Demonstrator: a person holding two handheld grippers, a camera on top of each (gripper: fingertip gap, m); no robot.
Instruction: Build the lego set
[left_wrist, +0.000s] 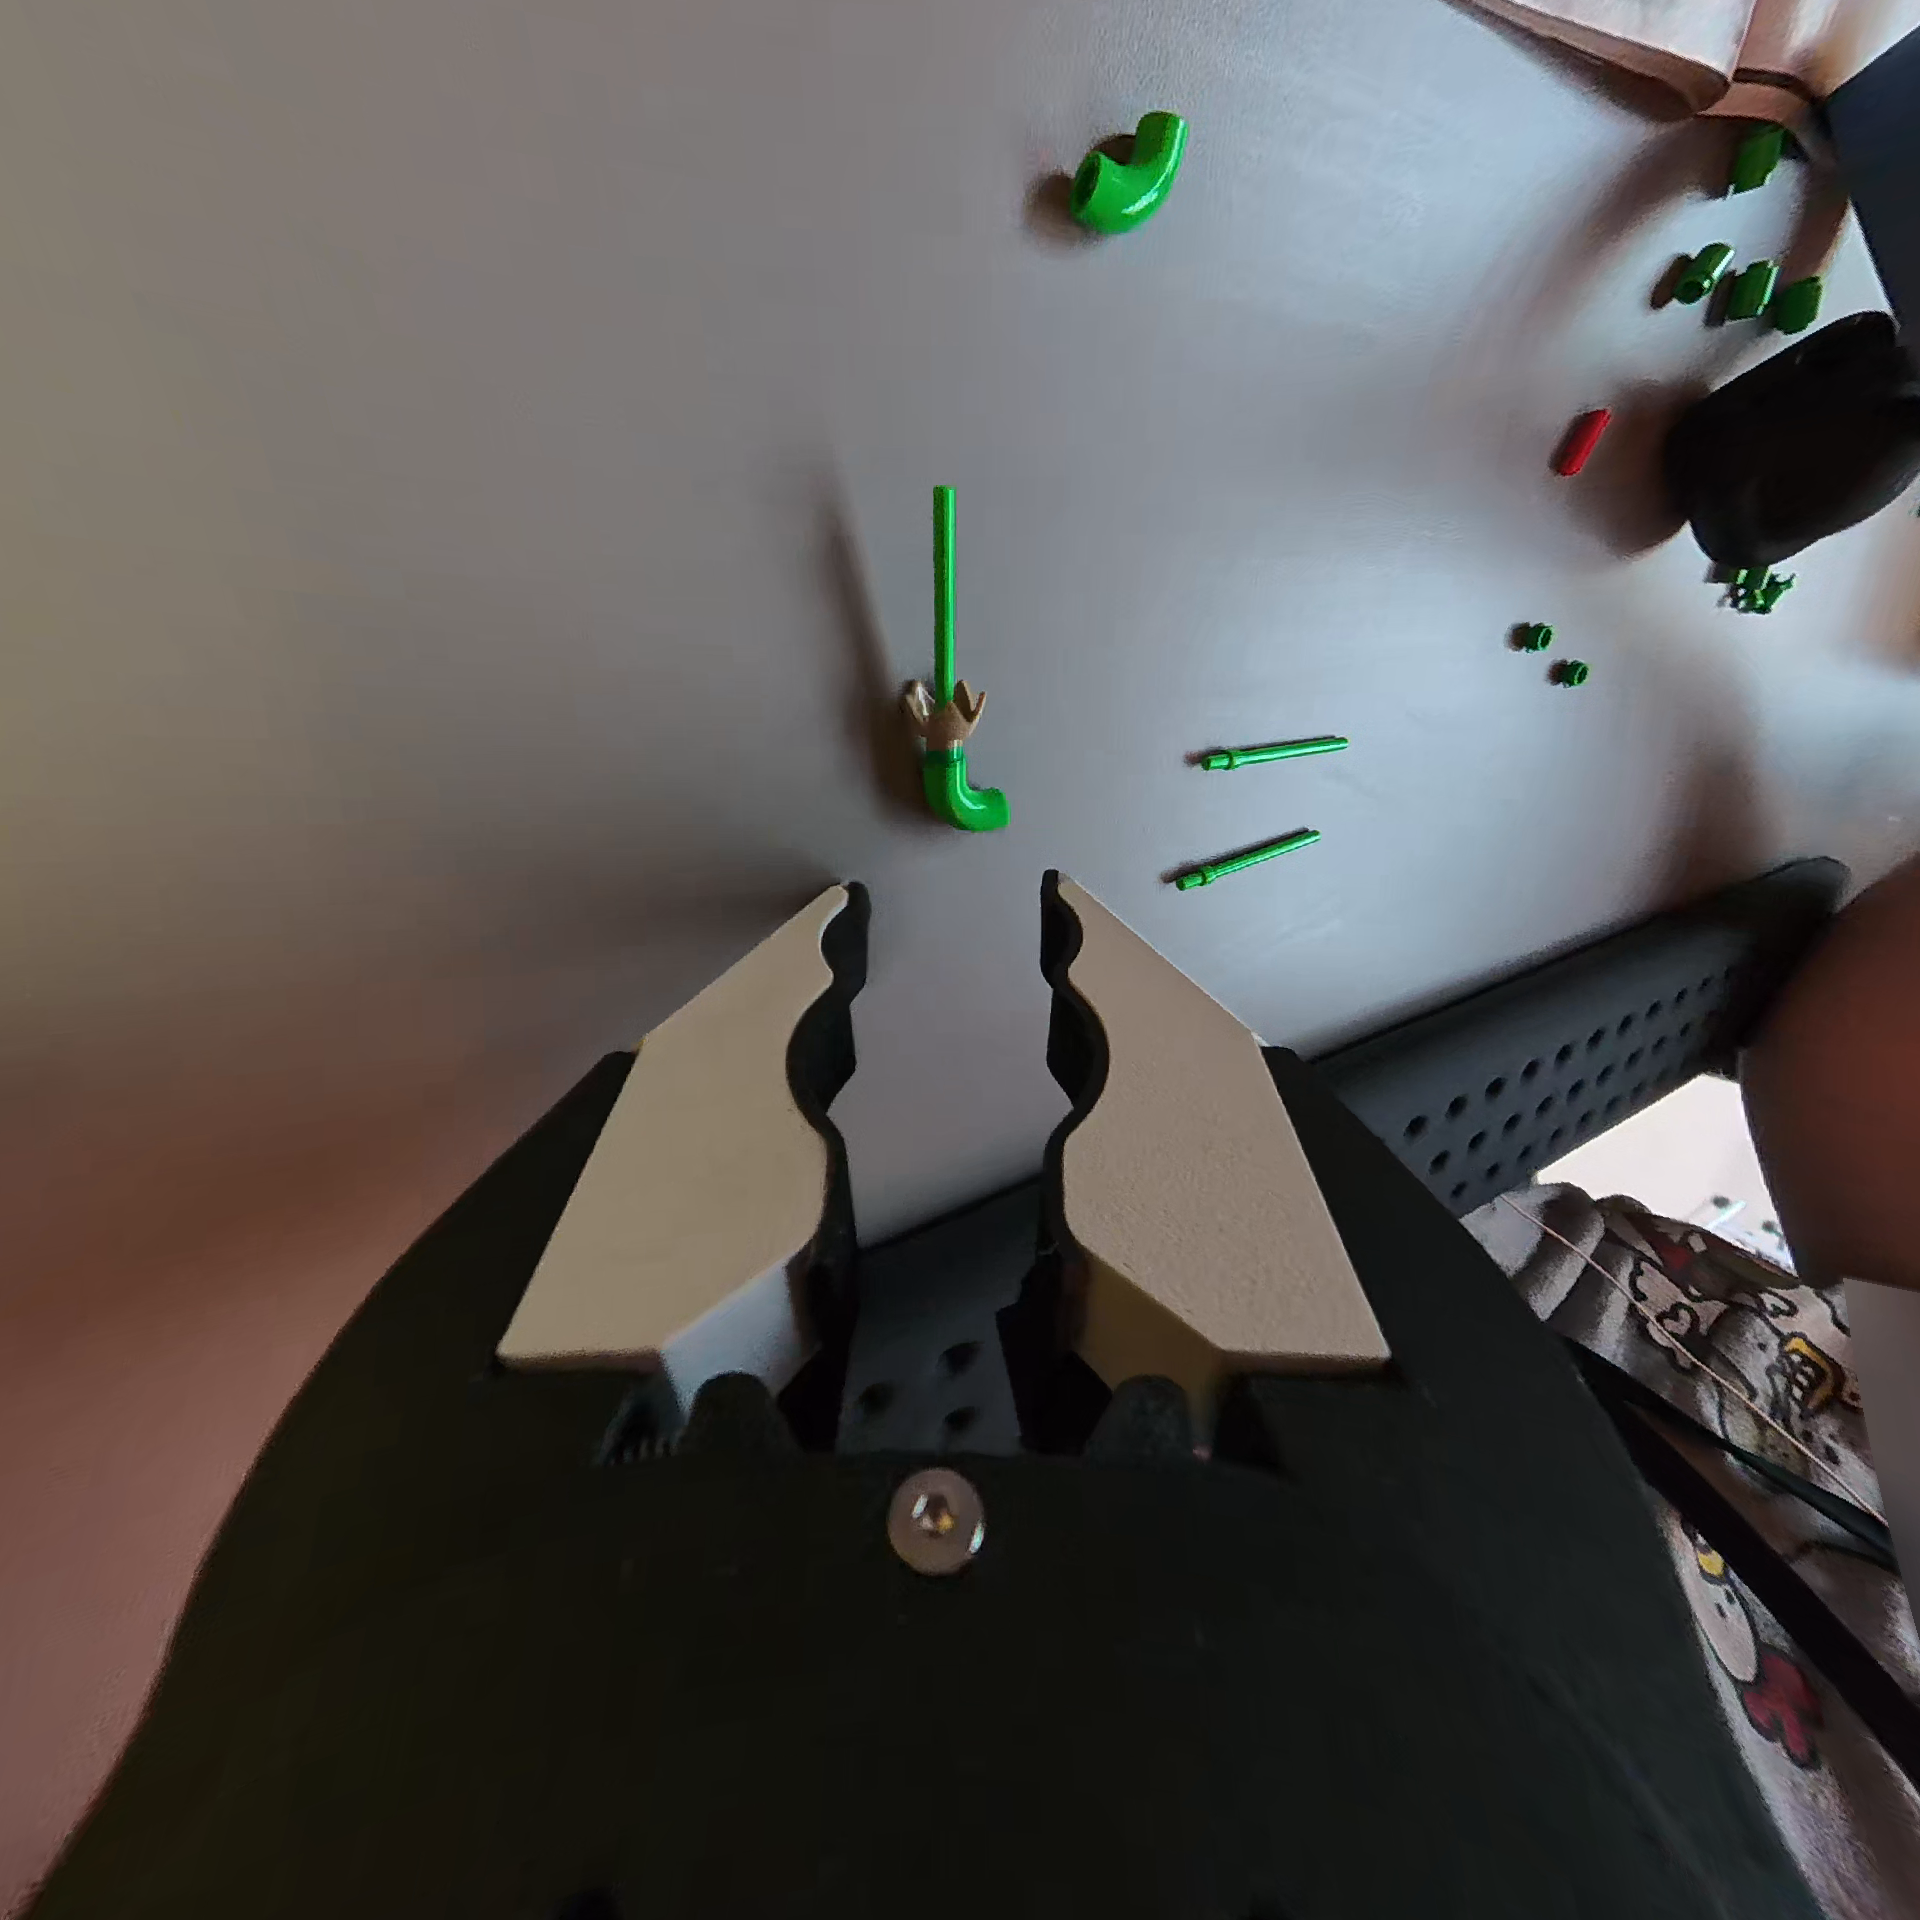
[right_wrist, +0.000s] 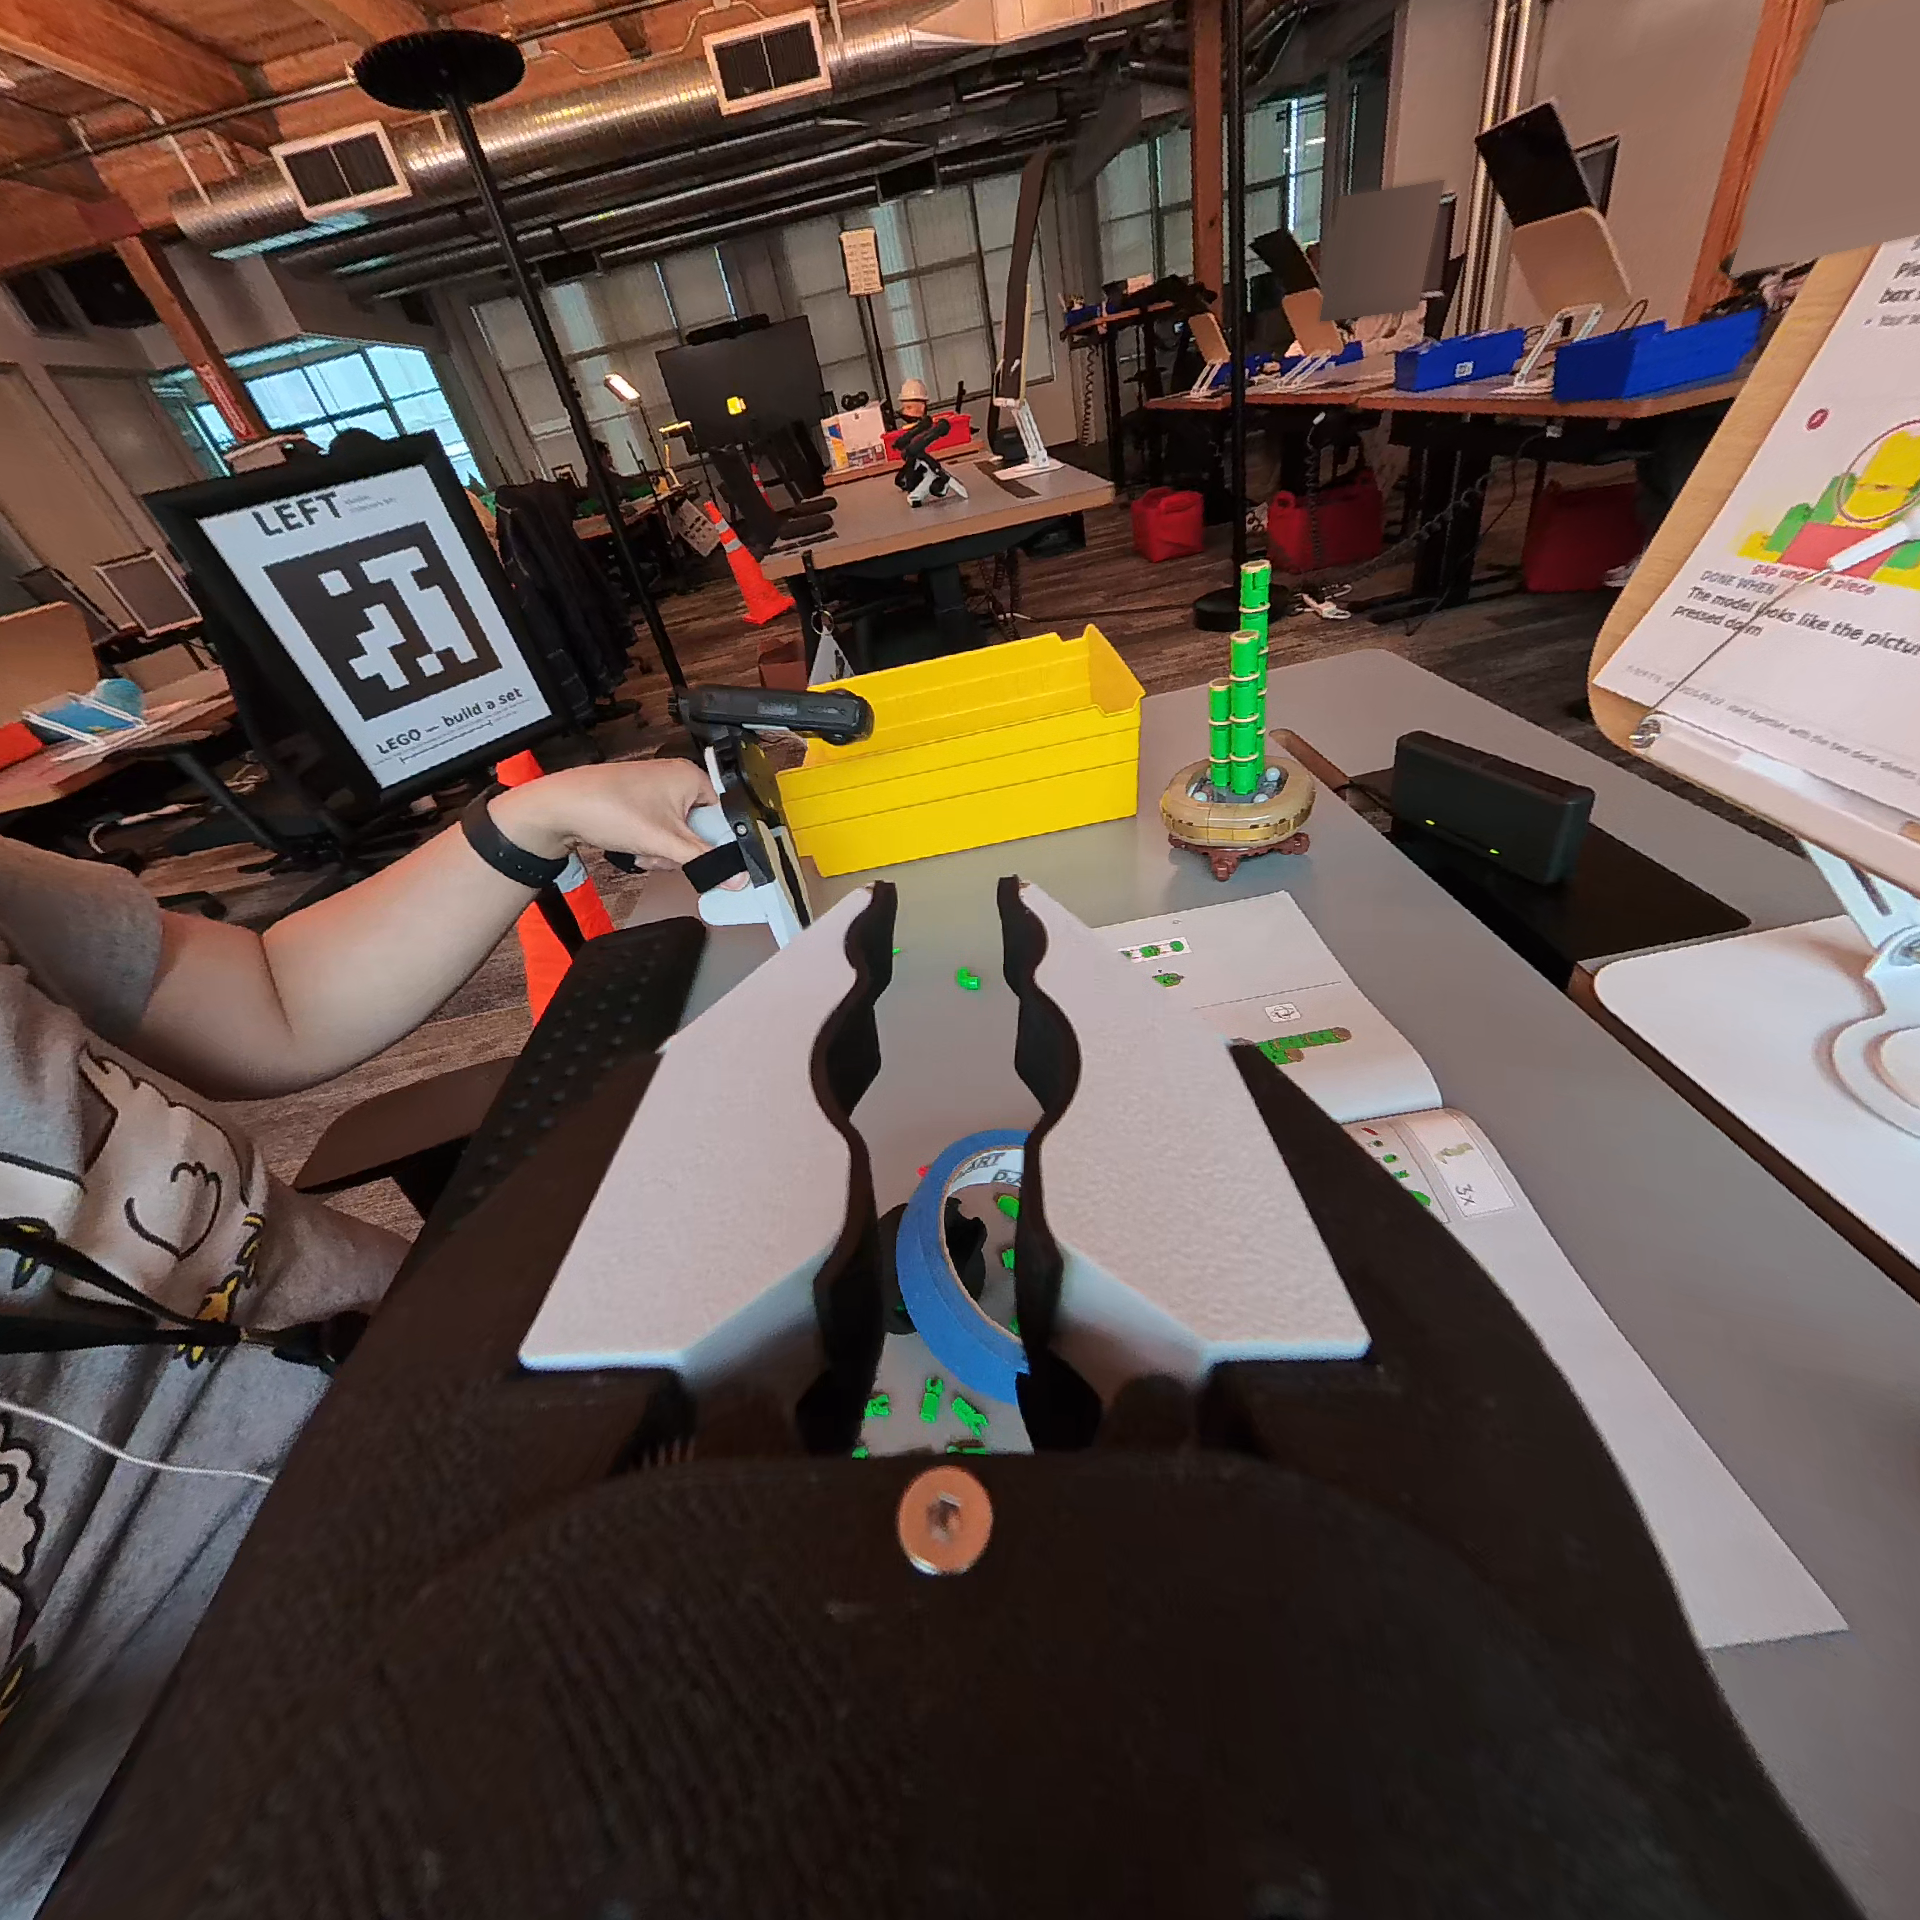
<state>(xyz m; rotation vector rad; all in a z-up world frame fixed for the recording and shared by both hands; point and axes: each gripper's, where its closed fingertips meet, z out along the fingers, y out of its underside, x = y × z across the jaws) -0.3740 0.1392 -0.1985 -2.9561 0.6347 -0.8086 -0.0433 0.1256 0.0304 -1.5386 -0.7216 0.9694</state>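
My left gripper (left_wrist: 954, 896) hovers spread and empty just short of the green stem assembly (left_wrist: 951, 717) lying on the table (left_wrist: 520, 416); I judge picking it up comes next, needing a centred closing. My right gripper (right_wrist: 948, 902), also parted, holds nothing. The bamboo model (right_wrist: 1238, 727) stands beyond. A marker sign (right_wrist: 364, 623) and an instruction booklet (right_wrist: 1278, 1023) carry print, probably building steps.

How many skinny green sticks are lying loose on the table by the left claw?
2. One loose stick lies right of the standing stem piece; the other loose stick lies just below it, nearer the left claw. More may hide behind the dark thing at the right edge.
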